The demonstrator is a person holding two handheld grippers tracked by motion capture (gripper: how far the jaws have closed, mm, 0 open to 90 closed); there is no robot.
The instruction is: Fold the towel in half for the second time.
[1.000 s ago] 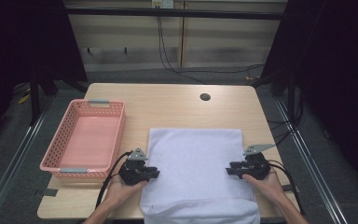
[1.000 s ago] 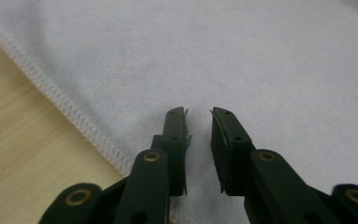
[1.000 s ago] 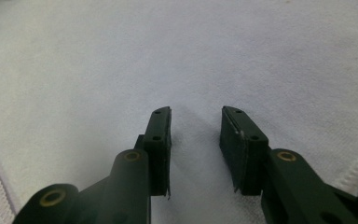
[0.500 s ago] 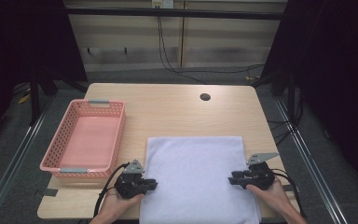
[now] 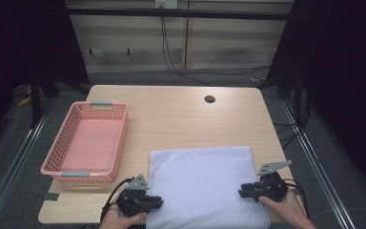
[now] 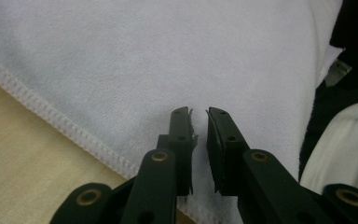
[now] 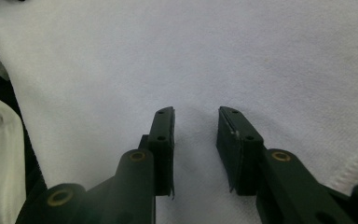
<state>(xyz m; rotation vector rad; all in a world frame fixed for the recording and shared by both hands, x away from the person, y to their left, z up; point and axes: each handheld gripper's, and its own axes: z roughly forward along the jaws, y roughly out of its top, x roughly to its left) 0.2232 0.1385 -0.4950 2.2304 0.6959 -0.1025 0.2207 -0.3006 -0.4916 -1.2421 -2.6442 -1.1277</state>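
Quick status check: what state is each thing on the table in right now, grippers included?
Towel: spread flat, its near edge hanging over the table's front edge.
Basket: upright, nothing inside, left of the towel and apart from it.
Left gripper: jaws a narrow gap apart, over the towel near its stitched hem, nothing held.
Right gripper: jaws open wider, over the towel, nothing held.
Table: bare wood behind the towel.

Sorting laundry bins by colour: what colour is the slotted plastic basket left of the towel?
Pink slotted plastic basket; clearest in the high view.

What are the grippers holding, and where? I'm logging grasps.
Nothing: both the left gripper and right gripper are open over the white towel.
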